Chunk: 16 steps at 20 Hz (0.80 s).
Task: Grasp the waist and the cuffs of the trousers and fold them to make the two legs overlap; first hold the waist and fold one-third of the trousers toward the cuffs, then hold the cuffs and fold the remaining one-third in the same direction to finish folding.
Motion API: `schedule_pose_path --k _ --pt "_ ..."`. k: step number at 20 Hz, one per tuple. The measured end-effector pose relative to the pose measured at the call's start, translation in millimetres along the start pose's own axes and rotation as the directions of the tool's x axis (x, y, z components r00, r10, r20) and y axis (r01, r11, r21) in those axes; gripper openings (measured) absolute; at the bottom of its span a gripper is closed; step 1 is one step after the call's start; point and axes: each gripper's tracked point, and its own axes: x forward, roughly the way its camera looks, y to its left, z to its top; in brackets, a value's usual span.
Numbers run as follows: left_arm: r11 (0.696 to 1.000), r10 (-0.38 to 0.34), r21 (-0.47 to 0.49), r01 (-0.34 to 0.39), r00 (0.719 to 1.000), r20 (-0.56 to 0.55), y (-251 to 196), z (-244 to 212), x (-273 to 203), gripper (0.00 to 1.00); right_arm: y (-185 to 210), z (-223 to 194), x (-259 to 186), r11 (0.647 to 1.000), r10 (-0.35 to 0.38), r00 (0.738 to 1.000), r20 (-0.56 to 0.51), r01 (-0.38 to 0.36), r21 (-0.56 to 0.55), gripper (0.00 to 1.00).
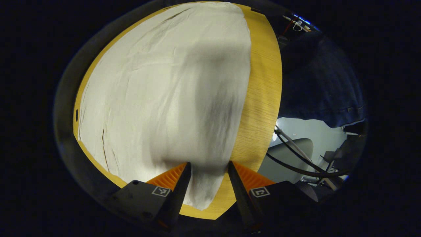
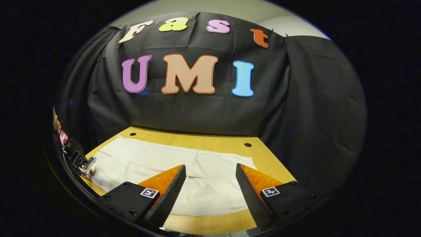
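Note:
Cream trousers [image 1: 158, 92] lie spread flat on the wooden table [image 1: 263, 85], wrinkled in places. My left gripper [image 1: 209, 164] hovers open above one narrow end of them and casts a broad shadow on the cloth; nothing is between its fingers. In the right gripper view the trousers [image 2: 204, 184] stretch across the table [image 2: 210, 141] from left to right. My right gripper [image 2: 210, 166] stands open over their near right part, empty. The left gripper [image 2: 80, 163] shows small at the far left, by the trousers' left end.
The booth's black cloth wall [image 2: 197, 112] rises behind the table's far edge. Small round holes [image 2: 247, 144] sit in the tabletop. Beyond the table's edge in the left gripper view are a person's dark clothing [image 1: 322, 79], a grey chair [image 1: 289, 154] and black cables [image 1: 296, 161].

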Motion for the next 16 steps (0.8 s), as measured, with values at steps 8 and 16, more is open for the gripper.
schedule_pose_path --k 8,16 --pt "0.998 0.040 -0.048 -0.041 0.999 -0.031 26.7 0.0 0.9 0.12 8.1 -8.2 29.4 0.987 0.139 0.988 -0.063 -0.143 -0.070 0.99" --pt "0.996 0.061 -0.063 -0.063 0.998 -0.033 25.6 1.6 3.0 0.00 -22.4 -61.4 57.6 0.925 0.233 0.943 -0.240 -0.291 -0.245 0.98"
